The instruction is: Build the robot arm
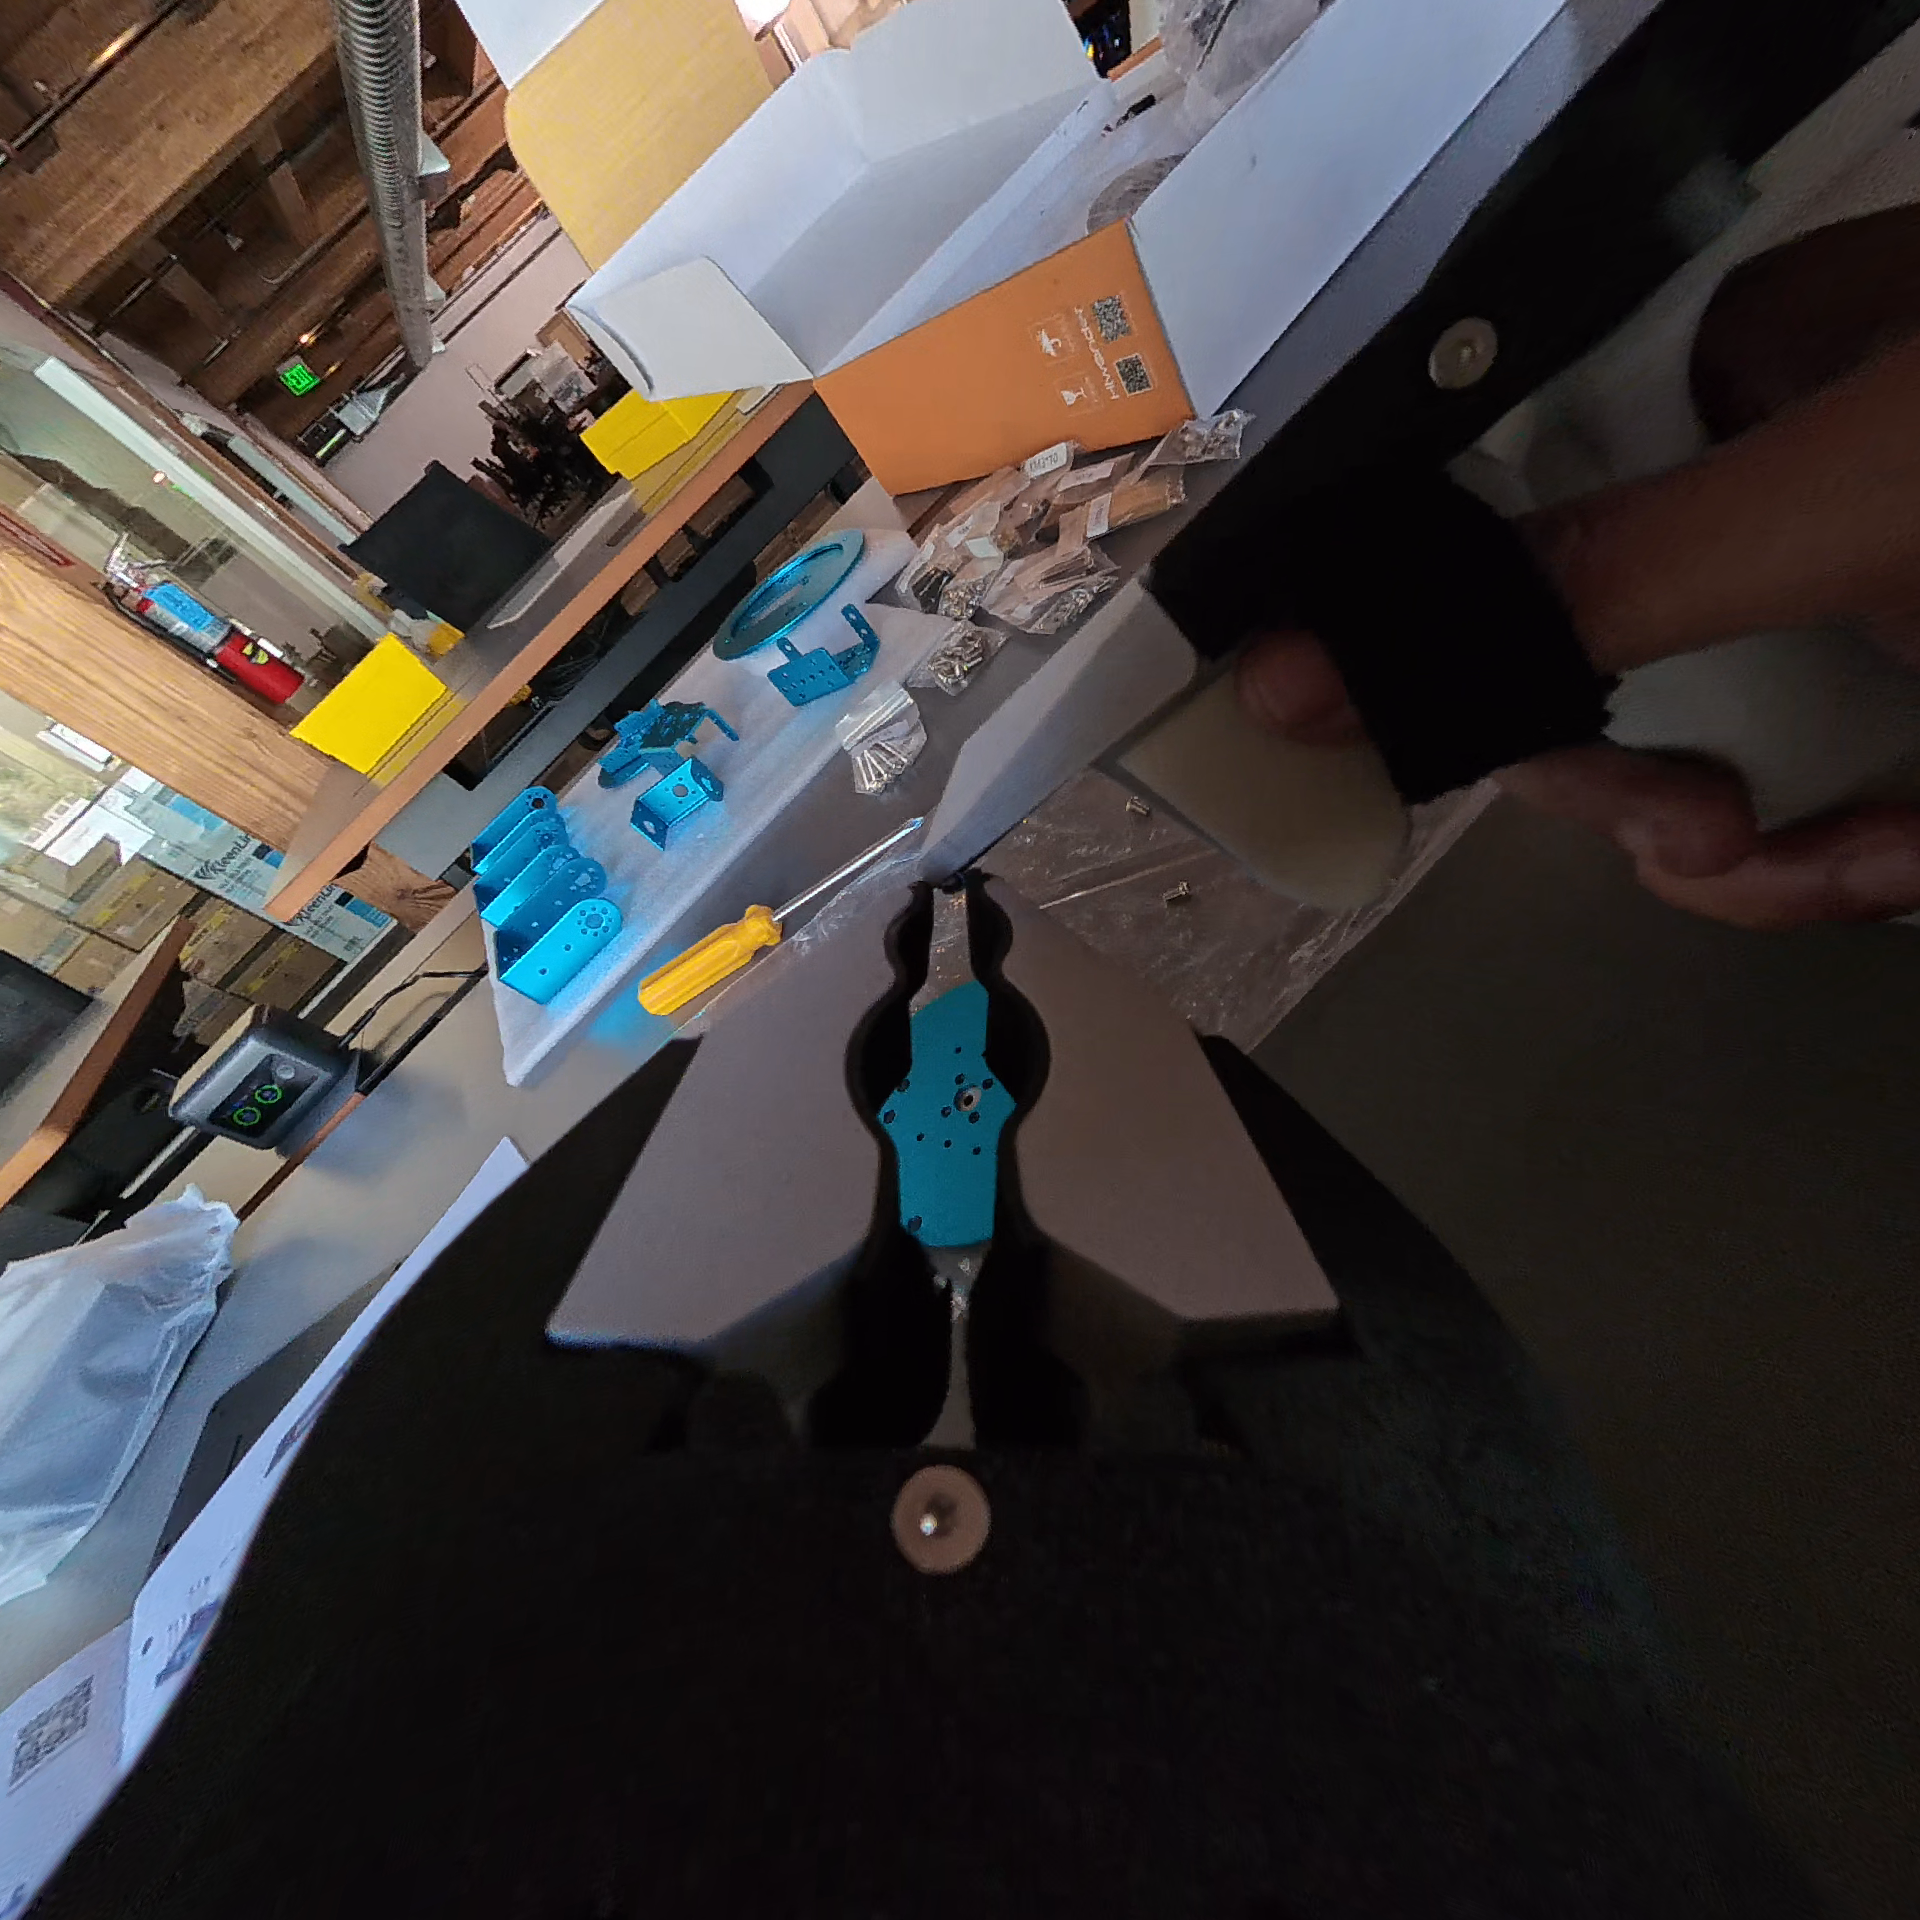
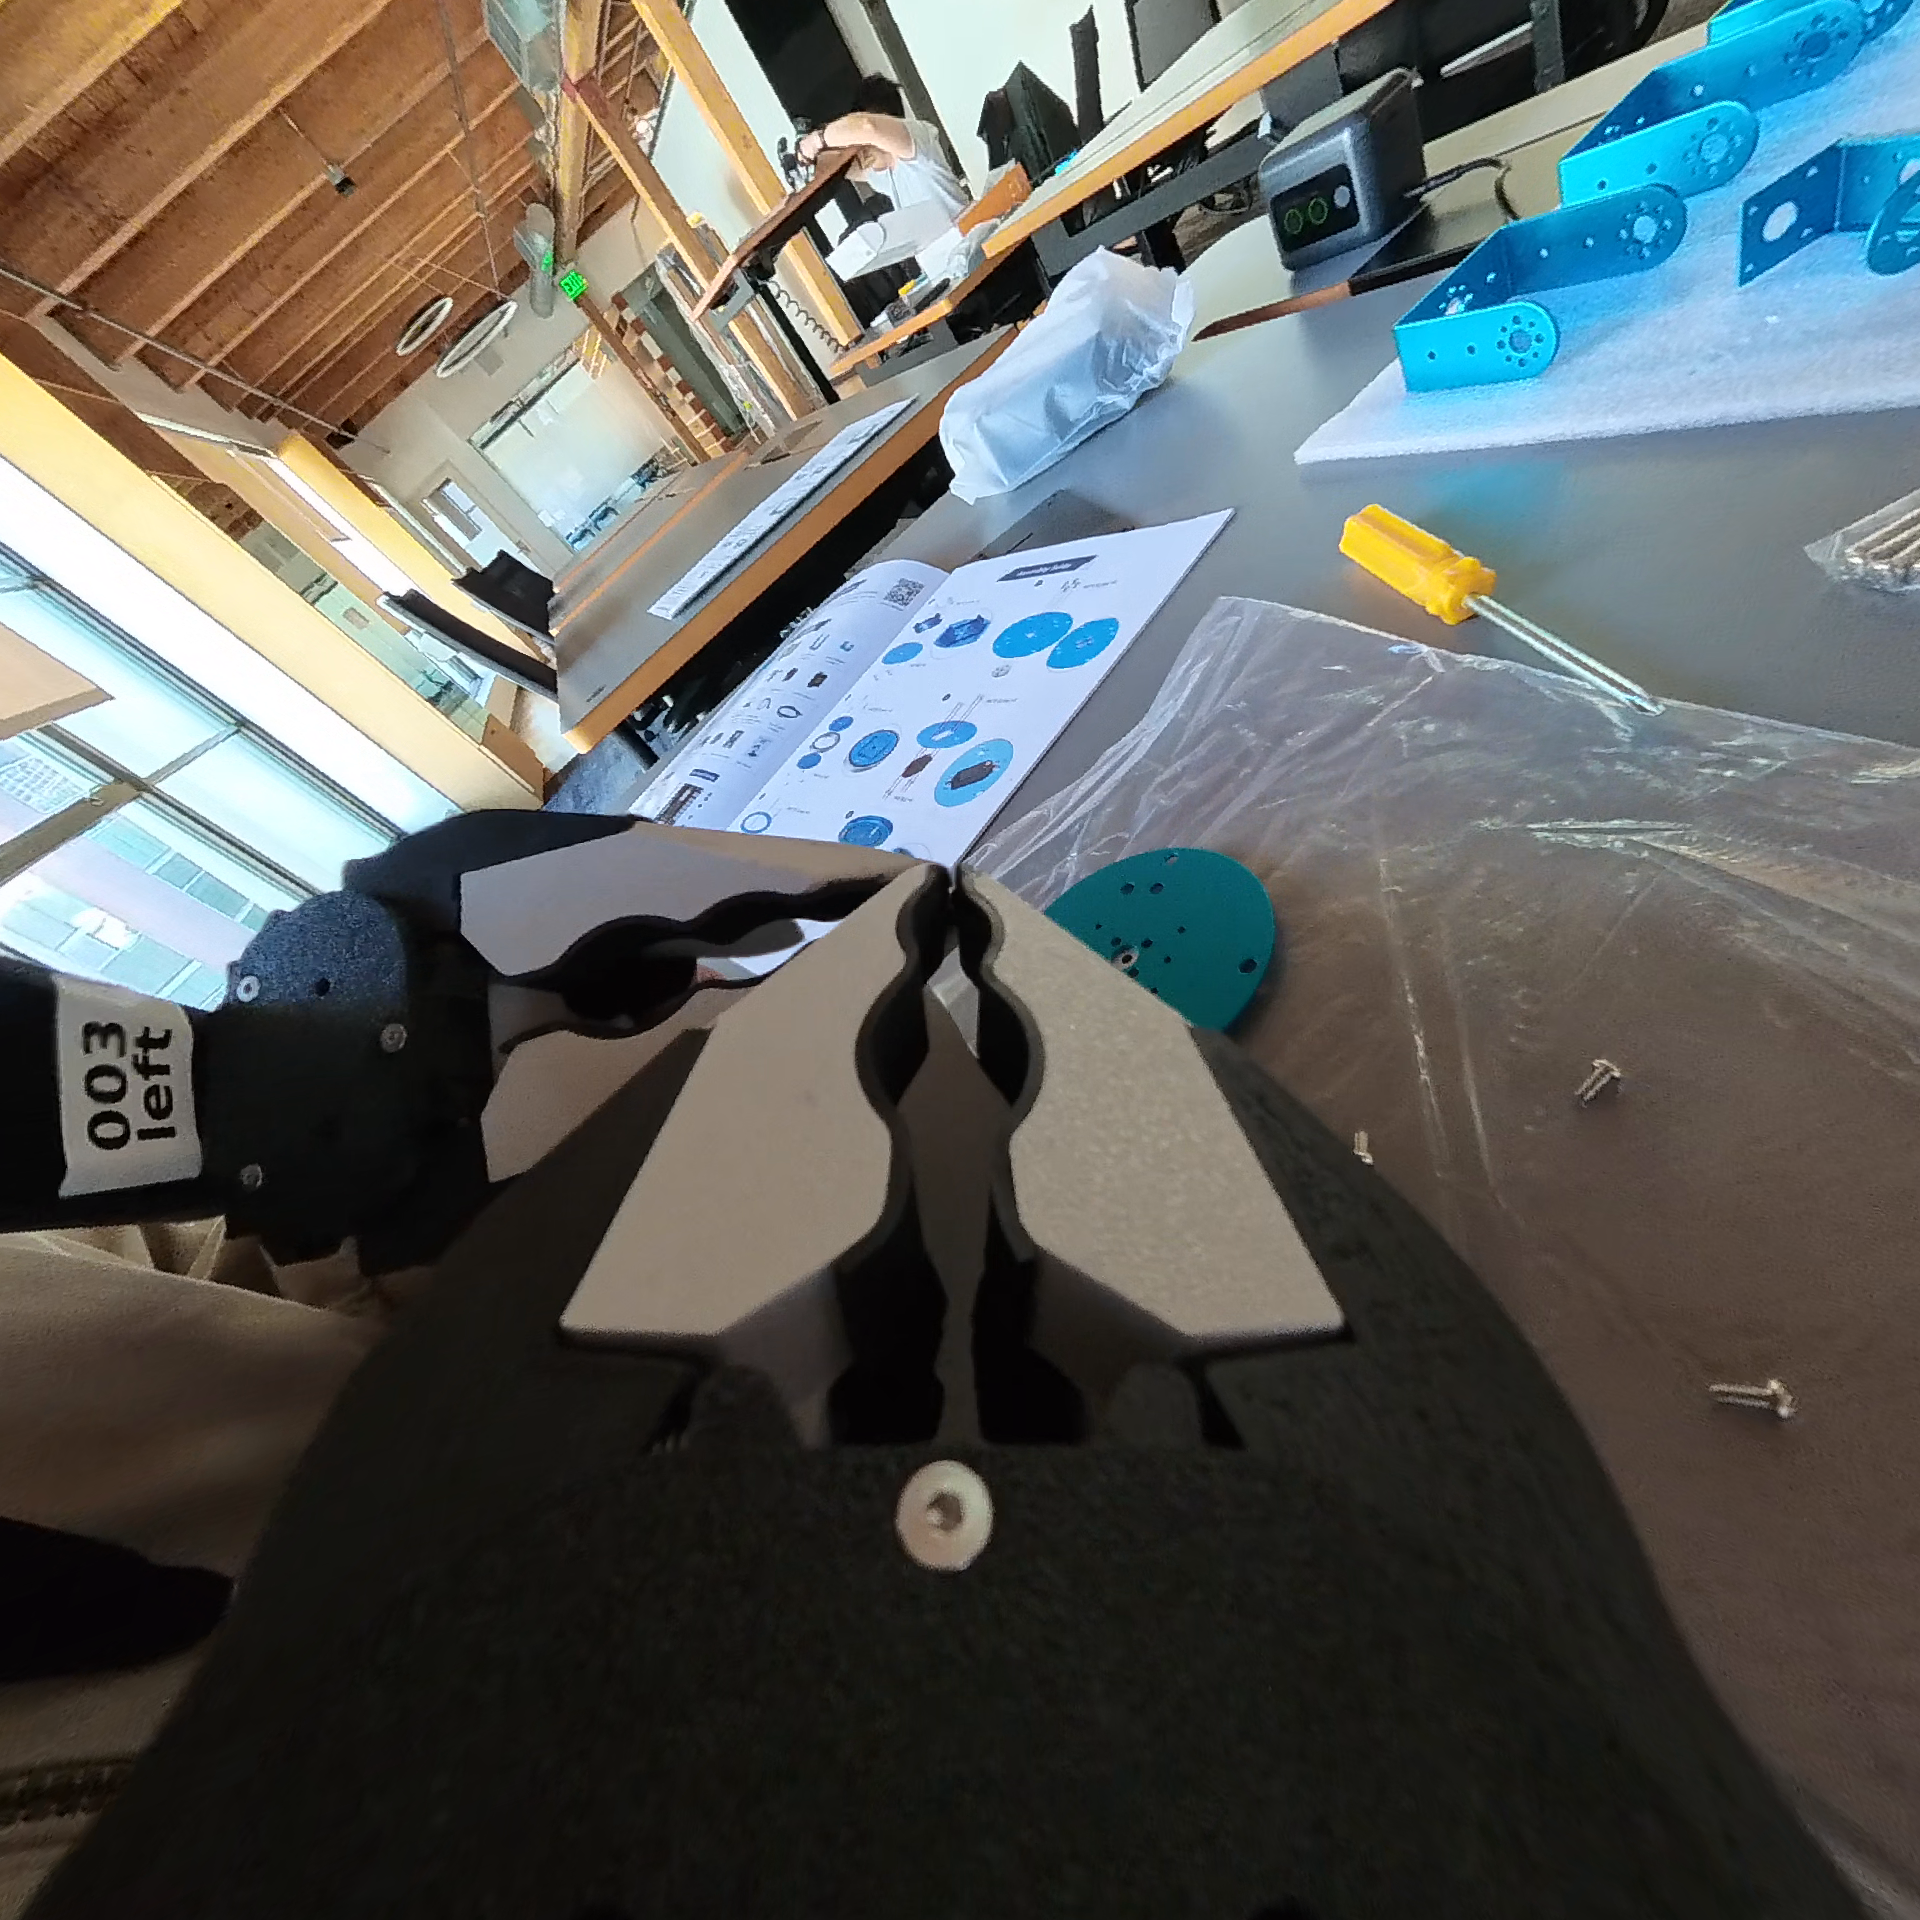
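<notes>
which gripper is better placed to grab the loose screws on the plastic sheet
Right, probably. The loose screws lie just beside the right gripper, while the left gripper sits over the blue disc, farther off. Both are shut.

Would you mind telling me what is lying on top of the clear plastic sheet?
On the plastic sheet lie a round teal plate, loose screws and the screwdriver tip. The right tool, shut, covers part of the plate; whatever is under the tool cannot be seen.
</notes>
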The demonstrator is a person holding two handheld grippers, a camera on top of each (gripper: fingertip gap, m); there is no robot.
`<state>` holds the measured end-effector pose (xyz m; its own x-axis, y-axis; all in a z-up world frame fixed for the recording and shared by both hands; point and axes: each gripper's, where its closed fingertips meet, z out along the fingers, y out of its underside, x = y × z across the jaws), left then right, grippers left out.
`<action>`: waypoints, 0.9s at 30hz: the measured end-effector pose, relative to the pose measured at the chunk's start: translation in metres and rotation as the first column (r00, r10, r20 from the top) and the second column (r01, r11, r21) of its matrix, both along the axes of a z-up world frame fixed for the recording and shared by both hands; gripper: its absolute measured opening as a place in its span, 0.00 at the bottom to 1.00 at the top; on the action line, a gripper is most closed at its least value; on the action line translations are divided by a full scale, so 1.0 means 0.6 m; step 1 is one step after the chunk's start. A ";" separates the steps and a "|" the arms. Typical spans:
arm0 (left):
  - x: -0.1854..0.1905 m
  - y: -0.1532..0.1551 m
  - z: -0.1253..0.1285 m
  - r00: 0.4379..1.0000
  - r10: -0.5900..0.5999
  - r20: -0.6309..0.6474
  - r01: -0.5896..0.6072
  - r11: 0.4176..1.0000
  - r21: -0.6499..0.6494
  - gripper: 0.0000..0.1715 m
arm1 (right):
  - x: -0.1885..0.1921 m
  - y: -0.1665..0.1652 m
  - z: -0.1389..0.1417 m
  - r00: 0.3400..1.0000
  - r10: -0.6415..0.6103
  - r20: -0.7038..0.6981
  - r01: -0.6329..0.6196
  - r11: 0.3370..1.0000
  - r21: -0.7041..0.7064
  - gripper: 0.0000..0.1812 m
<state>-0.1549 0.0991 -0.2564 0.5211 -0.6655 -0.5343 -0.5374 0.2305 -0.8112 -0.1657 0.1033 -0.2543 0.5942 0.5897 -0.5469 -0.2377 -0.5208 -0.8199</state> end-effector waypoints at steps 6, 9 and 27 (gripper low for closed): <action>0.001 0.005 -0.003 0.998 0.056 0.000 -0.056 0.998 -0.011 0.03 | 0.001 0.005 -0.004 0.998 -0.036 0.048 0.035 0.999 0.020 0.00; 0.001 0.007 -0.001 0.997 0.070 0.025 -0.070 0.997 -0.033 0.03 | 0.002 0.007 -0.002 0.996 -0.060 0.073 0.057 0.998 0.042 0.00; 0.006 0.001 -0.010 0.995 0.066 -0.076 -0.061 0.996 0.068 0.00 | 0.007 0.003 -0.007 0.988 0.074 0.132 -0.076 0.997 0.009 0.00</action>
<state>-0.1510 0.0996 -0.2625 0.5166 -0.5946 -0.6161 -0.6134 0.2449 -0.7508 -0.1617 0.1049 -0.2585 0.6142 0.6422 -0.4586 -0.0879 -0.5219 -0.8485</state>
